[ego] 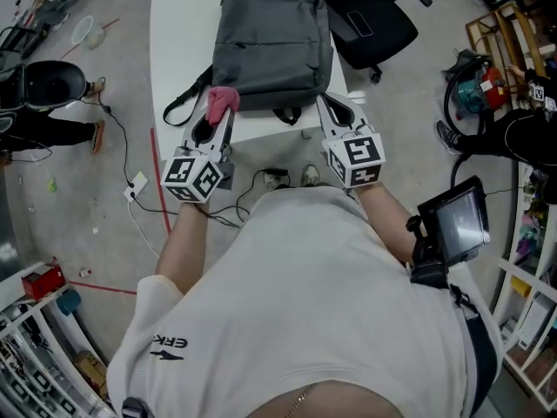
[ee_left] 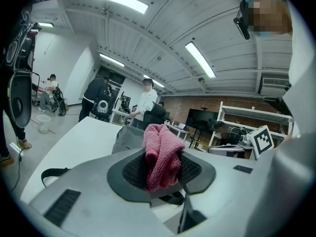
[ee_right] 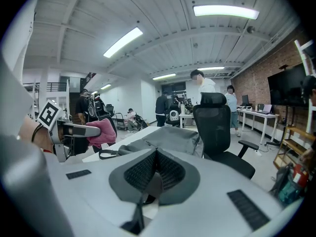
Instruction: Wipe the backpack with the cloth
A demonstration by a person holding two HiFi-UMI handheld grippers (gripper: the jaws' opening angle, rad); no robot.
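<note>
The left hand-held gripper (ego: 219,116) clamps the pink cloth (ego: 223,99) by the grey backpack (ego: 271,46)'s lower-left corner, the right hand-held gripper (ego: 336,110) is closed and empty, so wiping looks hardly begun

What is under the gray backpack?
A white table is under the gray backpack, which lies flat on it. A black strap trails out at its left. Anything beneath the bag itself is covered, so I cannot tell.

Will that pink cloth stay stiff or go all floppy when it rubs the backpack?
Probably floppy: the pink cloth bunches and droops in folds where the left gripper pinches it. It looks fluffy, so it is likely light and grippy, not slippery, on the gray backpack.
</note>
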